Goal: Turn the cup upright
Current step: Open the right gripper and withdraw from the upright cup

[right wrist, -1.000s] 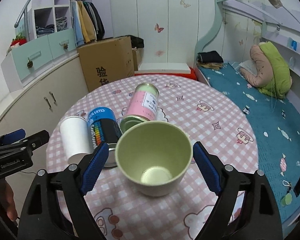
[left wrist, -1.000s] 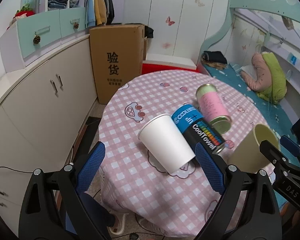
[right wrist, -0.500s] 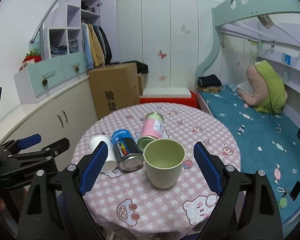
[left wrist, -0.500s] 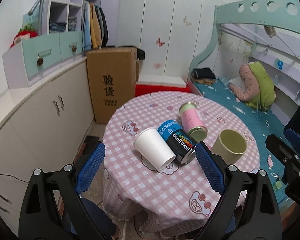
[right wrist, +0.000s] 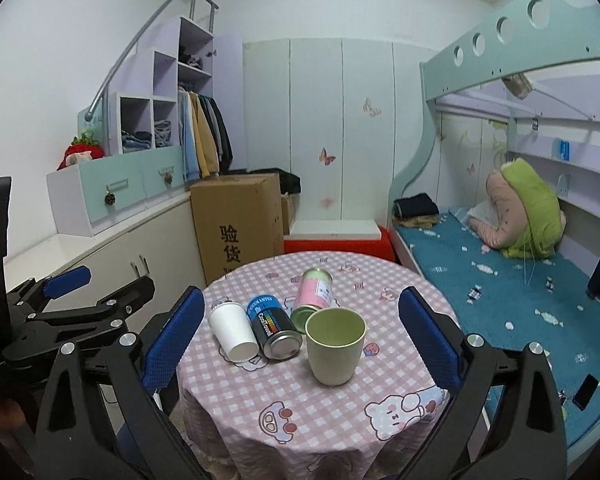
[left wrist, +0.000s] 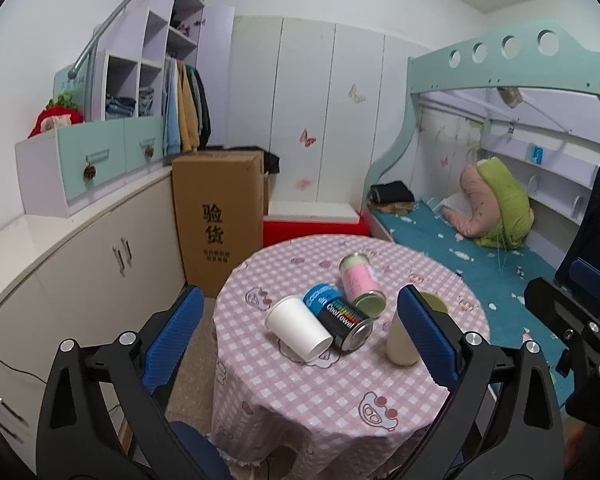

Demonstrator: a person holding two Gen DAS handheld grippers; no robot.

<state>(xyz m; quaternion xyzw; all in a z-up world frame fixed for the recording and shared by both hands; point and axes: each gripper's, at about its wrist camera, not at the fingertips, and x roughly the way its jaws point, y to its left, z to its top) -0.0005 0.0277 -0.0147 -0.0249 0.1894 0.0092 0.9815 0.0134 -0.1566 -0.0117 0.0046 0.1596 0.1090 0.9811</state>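
Observation:
A pale green cup [right wrist: 335, 345] stands upright, mouth up, on the round table with a pink checked cloth [right wrist: 340, 400]. In the left wrist view the cup [left wrist: 400, 342] is partly hidden behind a blue fingertip. My right gripper [right wrist: 300, 336] is open and empty, well back from the cup. My left gripper [left wrist: 300, 334] is open and empty, back from the table's left side. Each gripper also shows in the other's view: the left gripper [right wrist: 80, 304] and the right gripper [left wrist: 572, 320].
A white paper cup [right wrist: 233, 331], a black and blue can [right wrist: 274, 332] and a pink can [right wrist: 314, 300] lie on their sides left of the green cup. A cardboard box [right wrist: 240, 224], cabinets [right wrist: 112, 264] and a bunk bed [right wrist: 500, 264] surround the table.
Both grippers have pulled back and up from the table. The green cup, between the right fingers a second ago, now stands free and upright on the cloth.

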